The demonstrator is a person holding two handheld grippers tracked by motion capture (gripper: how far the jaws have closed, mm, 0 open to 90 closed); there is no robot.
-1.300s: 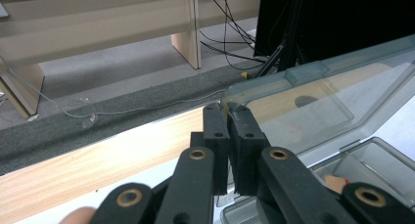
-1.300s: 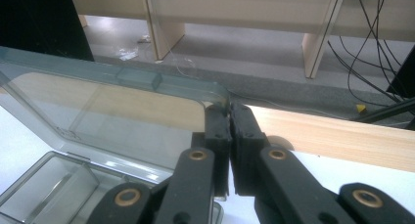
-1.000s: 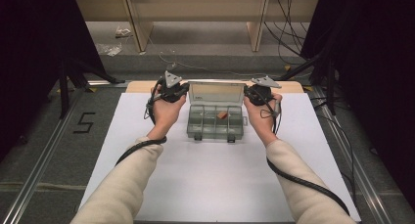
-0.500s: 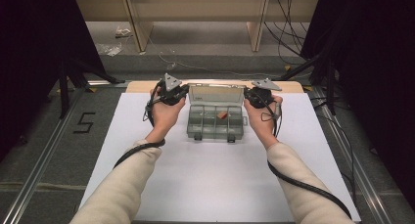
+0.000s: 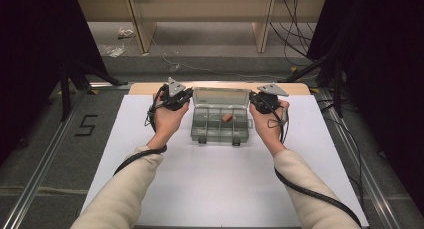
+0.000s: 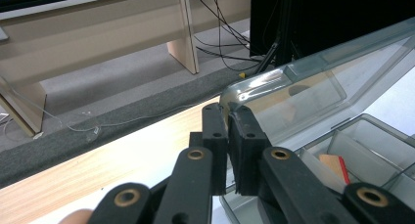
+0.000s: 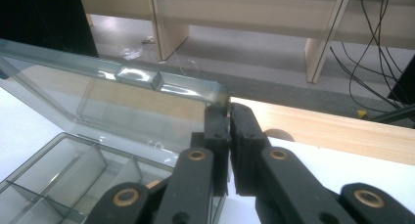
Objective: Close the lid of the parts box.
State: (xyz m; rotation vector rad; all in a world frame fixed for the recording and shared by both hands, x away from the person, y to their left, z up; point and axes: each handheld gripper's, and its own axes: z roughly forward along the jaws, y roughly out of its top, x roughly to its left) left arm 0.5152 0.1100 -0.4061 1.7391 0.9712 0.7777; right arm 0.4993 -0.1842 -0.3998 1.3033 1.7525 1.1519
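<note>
White table (image 5: 220,189), clear box (image 5: 220,125) between both grippers, left gripper (image 6: 228,117) clamped on lid (image 5: 221,96) corner, right gripper (image 7: 230,117) clamped on opposite corner, orange piece (image 5: 227,117) inside.

A grey carpeted floor (image 5: 210,44) is seen beyond the table, crossed by cables (image 5: 292,36), with pale wooden furniture legs (image 5: 140,31) and black curtains (image 5: 380,64) alongside.

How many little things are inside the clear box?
1: a small orange-red block sits in a middle compartment of the clear box. Other compartments look empty, though glare might hide something tiny.
</note>
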